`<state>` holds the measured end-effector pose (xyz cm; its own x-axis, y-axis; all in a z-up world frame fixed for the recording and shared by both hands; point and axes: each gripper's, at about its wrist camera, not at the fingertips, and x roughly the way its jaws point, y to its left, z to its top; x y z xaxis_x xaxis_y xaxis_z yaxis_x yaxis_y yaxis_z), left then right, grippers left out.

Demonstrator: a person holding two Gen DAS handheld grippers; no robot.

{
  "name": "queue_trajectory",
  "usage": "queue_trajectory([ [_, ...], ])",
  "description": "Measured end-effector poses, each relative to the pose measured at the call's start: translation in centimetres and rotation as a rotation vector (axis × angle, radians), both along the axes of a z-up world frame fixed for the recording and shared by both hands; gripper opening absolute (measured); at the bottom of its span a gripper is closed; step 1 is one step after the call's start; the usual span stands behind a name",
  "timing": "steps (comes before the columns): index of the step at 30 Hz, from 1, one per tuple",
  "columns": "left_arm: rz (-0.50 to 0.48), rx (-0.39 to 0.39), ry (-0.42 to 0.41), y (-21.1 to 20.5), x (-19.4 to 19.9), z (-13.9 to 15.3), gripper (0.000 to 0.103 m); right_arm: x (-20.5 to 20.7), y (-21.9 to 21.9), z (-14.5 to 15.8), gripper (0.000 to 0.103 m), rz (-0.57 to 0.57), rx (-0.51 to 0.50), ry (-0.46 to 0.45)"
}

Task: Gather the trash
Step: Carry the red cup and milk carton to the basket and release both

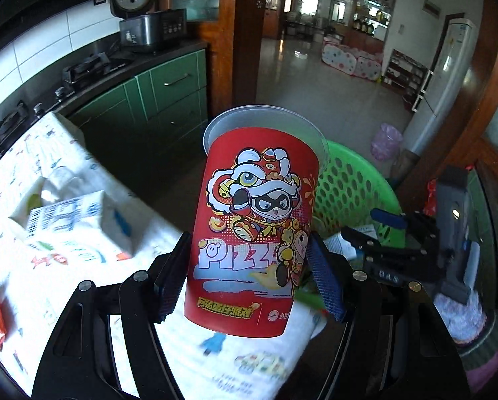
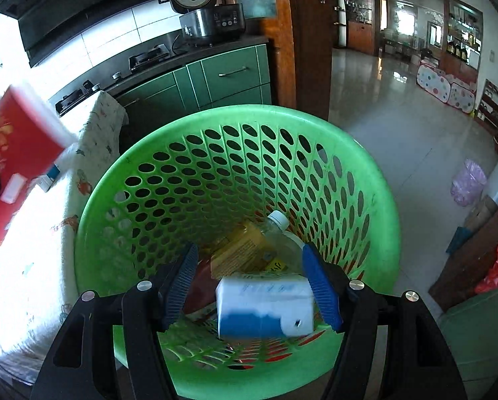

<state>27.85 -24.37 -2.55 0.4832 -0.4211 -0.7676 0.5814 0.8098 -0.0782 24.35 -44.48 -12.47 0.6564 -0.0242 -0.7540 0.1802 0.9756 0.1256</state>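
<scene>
Jaws around cup (image 1: 249, 233), basket (image 1: 355, 183) beyond

Both cameras ride on the grippers and look forward and steeply down between their own jaws. The left wrist view hangs close over the corner of the cloth-covered desk (image 1: 65, 266), facing the green basket (image 1: 349, 183) beyond. The right wrist view sits right above that basket (image 2: 375, 200), looking into it. Both take in the basket, the desk's edge, the green cabinets (image 2: 229, 76) and the far room.
</scene>
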Motion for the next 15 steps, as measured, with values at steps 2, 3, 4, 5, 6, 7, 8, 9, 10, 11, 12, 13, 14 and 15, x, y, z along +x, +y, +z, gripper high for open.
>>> queue_trajectory([
  [2, 0.001, 0.003, 0.012, -0.7, 0.3, -0.4, 0.067, -0.2, 0.1, 0.3, 0.063, 0.005, -0.008, -0.007],
  [3, -0.002, 0.006, 0.019, -1.1, 0.5, -0.7, 0.067, -0.5, 0.0, 0.5, 0.063, 0.007, -0.017, -0.013],
  [4, -0.004, 0.011, 0.022, -1.4, 0.7, -0.8, 0.067, -0.6, 0.0, 0.6, 0.064, 0.007, -0.024, -0.018],
  [5, -0.007, 0.019, 0.025, -1.9, 0.9, -1.1, 0.067, -0.9, -0.1, 0.9, 0.064, 0.006, -0.03, -0.026],
  [6, -0.009, 0.023, 0.028, -2.4, 1.0, -1.3, 0.067, -1.2, -0.3, 1.1, 0.066, 0.006, -0.028, -0.034],
  [7, -0.011, 0.024, 0.033, -2.5, 1.0, -1.5, 0.067, -1.4, -0.4, 1.2, 0.066, 0.003, -0.024, -0.042],
  [8, -0.009, 0.025, 0.039, -2.8, 1.2, -1.7, 0.067, -1.6, -0.4, 1.4, 0.066, 0.001, -0.021, -0.048],
  [9, -0.007, 0.026, 0.046, -3.2, 1.4, -2.0, 0.067, -1.9, -0.6, 1.6, 0.067, -0.002, -0.013, -0.056],
  [10, -0.006, 0.026, 0.056, -3.5, 1.5, -2.3, 0.067, -2.1, -0.7, 1.7, 0.067, -0.003, -0.008, -0.061],
  [11, -0.005, 0.026, 0.064, -3.8, 1.5, -2.5, 0.068, -2.4, -0.9, 1.9, 0.067, -0.004, -0.001, -0.067],
  [12, -0.004, 0.03, 0.071, -4.2, 1.7, -2.8, 0.068, -2.6, -1.0, 1.9, 0.067, -0.005, 0.006, -0.071],
  [13, -0.004, 0.035, 0.073, -4.5, 1.7, -3.0, 0.068, -2.8, -1.1, 2.0, 0.067, -0.004, 0.011, -0.073],
  [14, -0.004, 0.043, 0.076, -4.7, 1.7, -3.2, 0.068, -3.0, -1.2, 2.0, 0.067, -0.003, 0.014, -0.074],
  [15, -0.005, 0.046, 0.081, -5.0, 1.8, -3.4, 0.068, -3.2, -1.2, 2.0, 0.067, -0.003, 0.017, -0.075],
])
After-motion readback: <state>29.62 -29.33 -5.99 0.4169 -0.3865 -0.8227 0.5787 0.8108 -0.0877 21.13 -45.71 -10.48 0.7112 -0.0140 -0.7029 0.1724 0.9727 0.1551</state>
